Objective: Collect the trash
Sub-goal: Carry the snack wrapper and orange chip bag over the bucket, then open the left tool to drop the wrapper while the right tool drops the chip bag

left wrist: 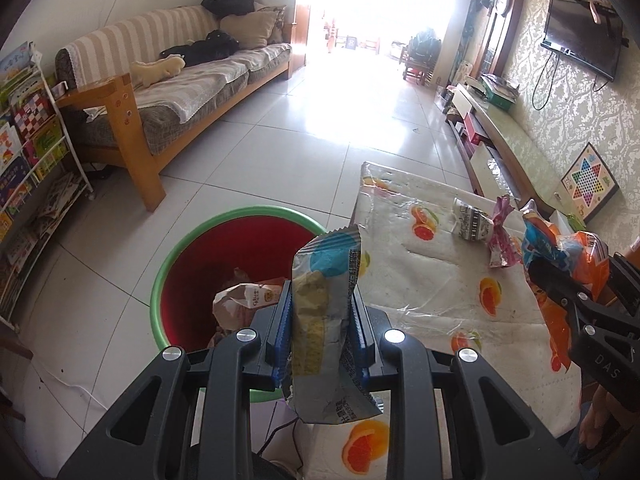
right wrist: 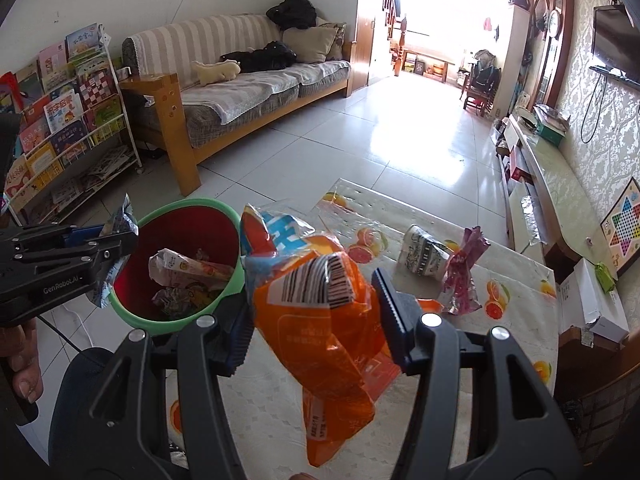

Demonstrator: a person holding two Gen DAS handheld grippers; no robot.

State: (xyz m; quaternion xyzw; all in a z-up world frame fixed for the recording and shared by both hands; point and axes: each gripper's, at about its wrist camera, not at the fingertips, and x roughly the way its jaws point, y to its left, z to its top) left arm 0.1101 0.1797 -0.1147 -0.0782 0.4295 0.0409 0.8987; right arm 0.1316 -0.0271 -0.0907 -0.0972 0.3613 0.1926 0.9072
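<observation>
Red bin (right wrist: 176, 236) left of centre already part-filled, left gripper (left wrist: 320, 320) clamping a silver wrapper (left wrist: 324, 304), right gripper (right wrist: 316, 316) clamping an orange bag (right wrist: 320, 328), two wrappers (right wrist: 440, 264) left on table (right wrist: 500, 352).

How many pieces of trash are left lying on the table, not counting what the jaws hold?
2: a crumpled black-and-white patterned wrapper near the table's far side, and a pink foil wrapper standing just right of it. More may be hidden behind the held orange bag.
</observation>
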